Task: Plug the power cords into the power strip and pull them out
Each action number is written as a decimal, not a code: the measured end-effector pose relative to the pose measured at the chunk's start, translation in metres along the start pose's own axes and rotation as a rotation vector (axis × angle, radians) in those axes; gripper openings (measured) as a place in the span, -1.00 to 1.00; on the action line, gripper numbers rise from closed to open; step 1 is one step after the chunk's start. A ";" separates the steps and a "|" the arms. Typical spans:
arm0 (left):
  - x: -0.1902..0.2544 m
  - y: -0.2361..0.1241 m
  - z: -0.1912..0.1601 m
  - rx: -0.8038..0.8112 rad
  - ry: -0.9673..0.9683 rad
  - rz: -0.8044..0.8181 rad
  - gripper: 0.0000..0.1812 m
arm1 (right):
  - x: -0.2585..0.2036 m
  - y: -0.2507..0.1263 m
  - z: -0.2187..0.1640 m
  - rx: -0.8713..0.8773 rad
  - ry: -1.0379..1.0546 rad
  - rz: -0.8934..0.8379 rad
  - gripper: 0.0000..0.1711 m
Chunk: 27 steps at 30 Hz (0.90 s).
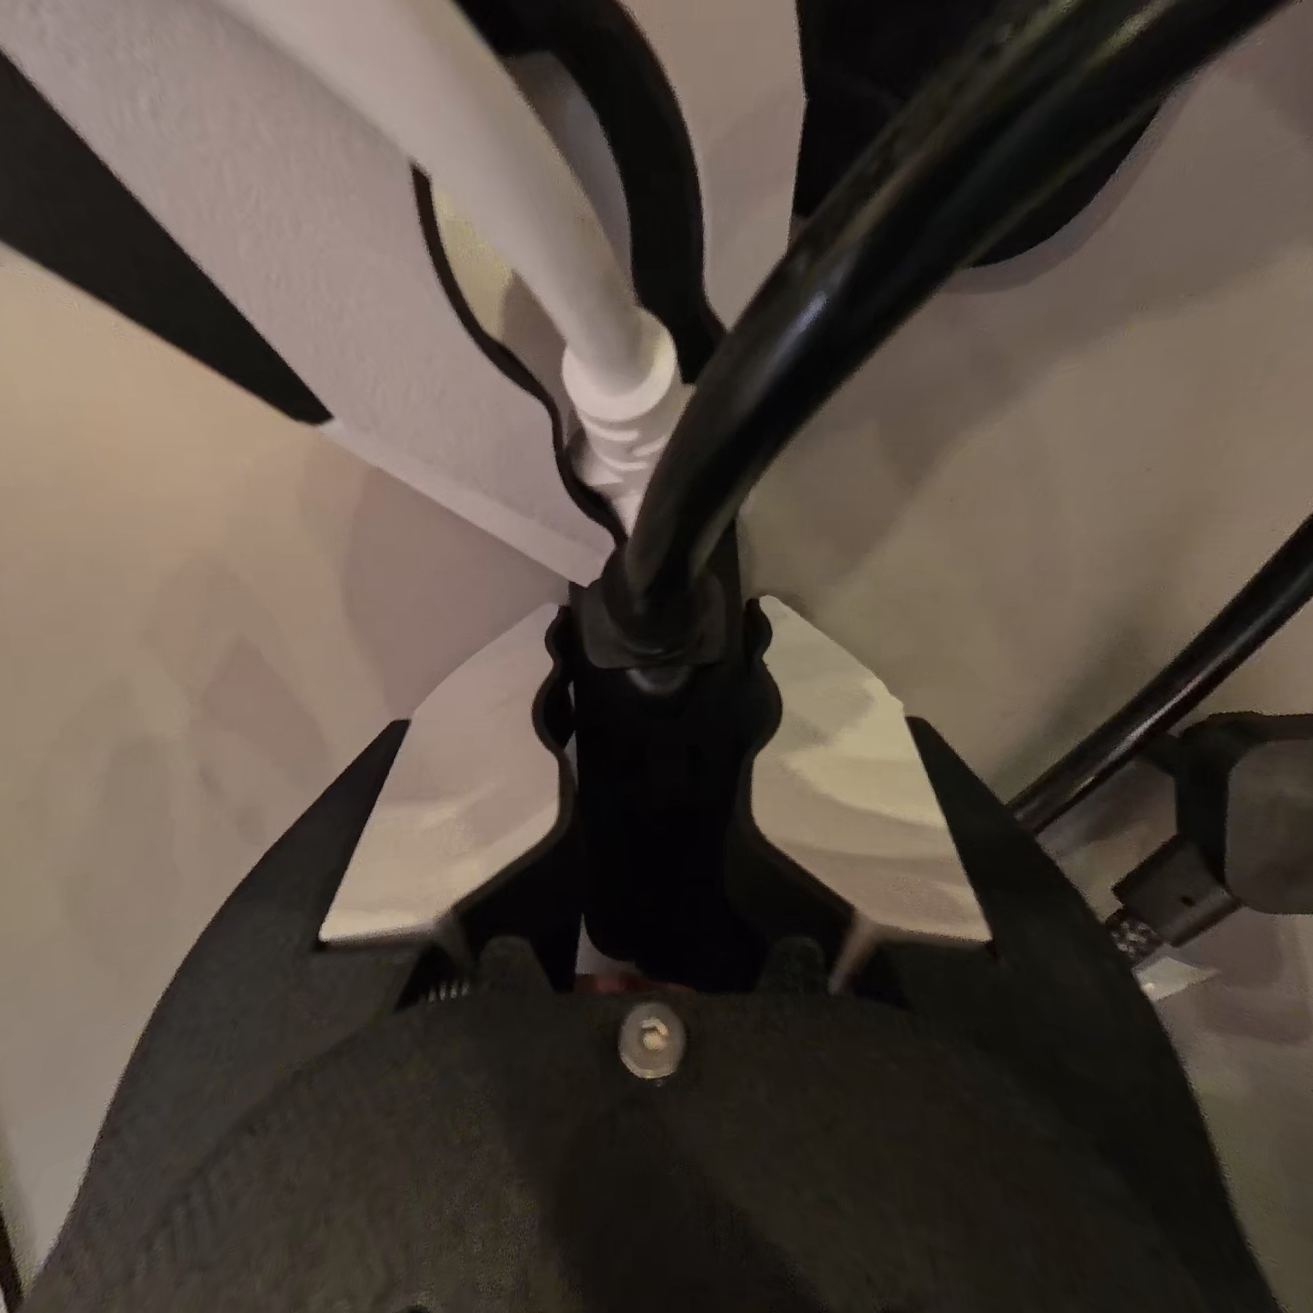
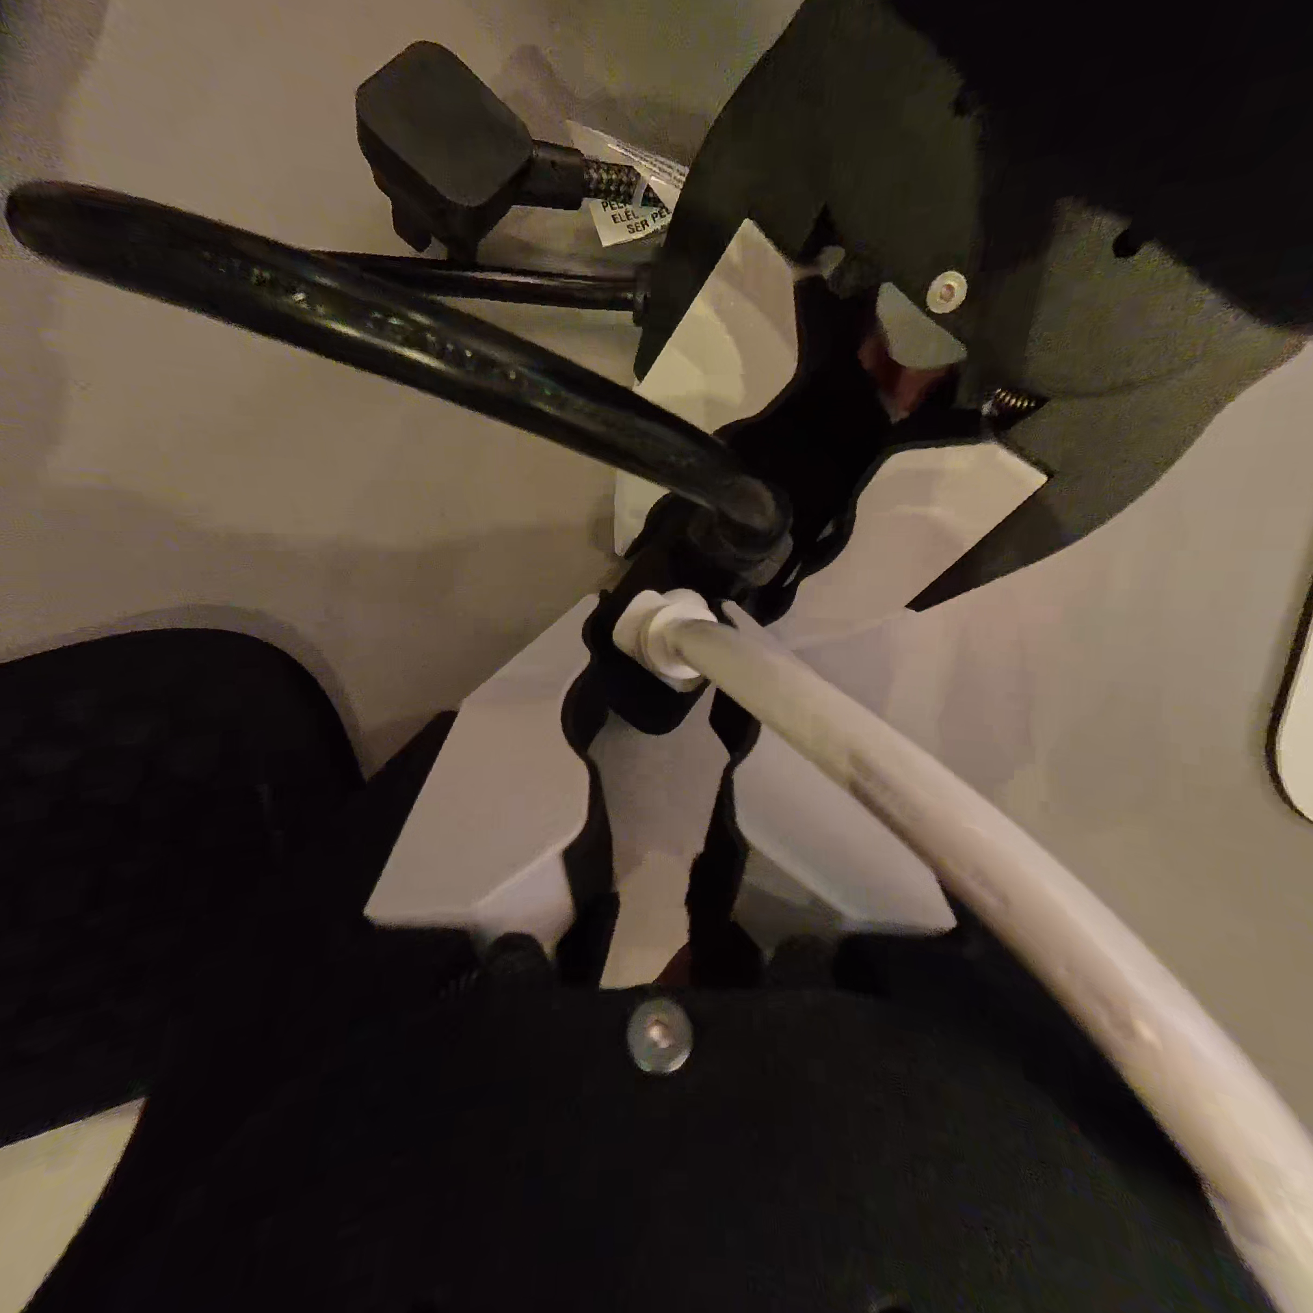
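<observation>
In the left wrist view my left gripper is shut on a black plug, and its thick black cord arcs up and right. My right gripper comes in from the upper left, tip to tip with the left one. In the right wrist view my right gripper is shut on the plug end of a white cord, whose white strain relief shows at the fingertips. The left gripper comes in from the upper right with the black cord. I cannot make out a power strip.
A third black plug on a braided cable with a white tag lies on the pale tabletop; it also shows in the left wrist view. A white flat thing with a dark rim sits at the right edge. Only a small space, under 4 cm, lies between the two pairs of fingers.
</observation>
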<state>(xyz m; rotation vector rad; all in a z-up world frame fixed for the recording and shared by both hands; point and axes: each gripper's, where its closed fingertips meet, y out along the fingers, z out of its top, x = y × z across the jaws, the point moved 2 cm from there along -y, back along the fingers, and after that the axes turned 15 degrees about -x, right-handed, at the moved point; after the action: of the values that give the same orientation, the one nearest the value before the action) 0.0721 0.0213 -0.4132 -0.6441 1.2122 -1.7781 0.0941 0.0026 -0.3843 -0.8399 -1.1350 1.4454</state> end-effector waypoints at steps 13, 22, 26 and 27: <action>-0.001 0.001 -0.001 0.013 -0.015 -0.006 -0.50 | 0.000 -0.004 0.003 -0.082 -0.029 -0.047 -0.74; -0.003 0.002 0.000 0.045 -0.031 -0.002 -0.50 | 0.005 -0.007 0.000 0.033 0.079 0.060 -0.70; -0.003 0.002 0.001 0.047 -0.031 -0.007 -0.50 | 0.002 -0.006 0.000 -0.065 -0.004 -0.070 -0.73; -0.003 0.002 0.001 0.046 -0.034 -0.005 -0.50 | 0.002 -0.006 -0.001 -0.058 0.001 -0.065 -0.73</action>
<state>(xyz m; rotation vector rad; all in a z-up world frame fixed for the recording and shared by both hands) 0.0752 0.0230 -0.4147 -0.6489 1.1440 -1.7874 0.0962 0.0045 -0.3789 -0.8368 -1.1970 1.3645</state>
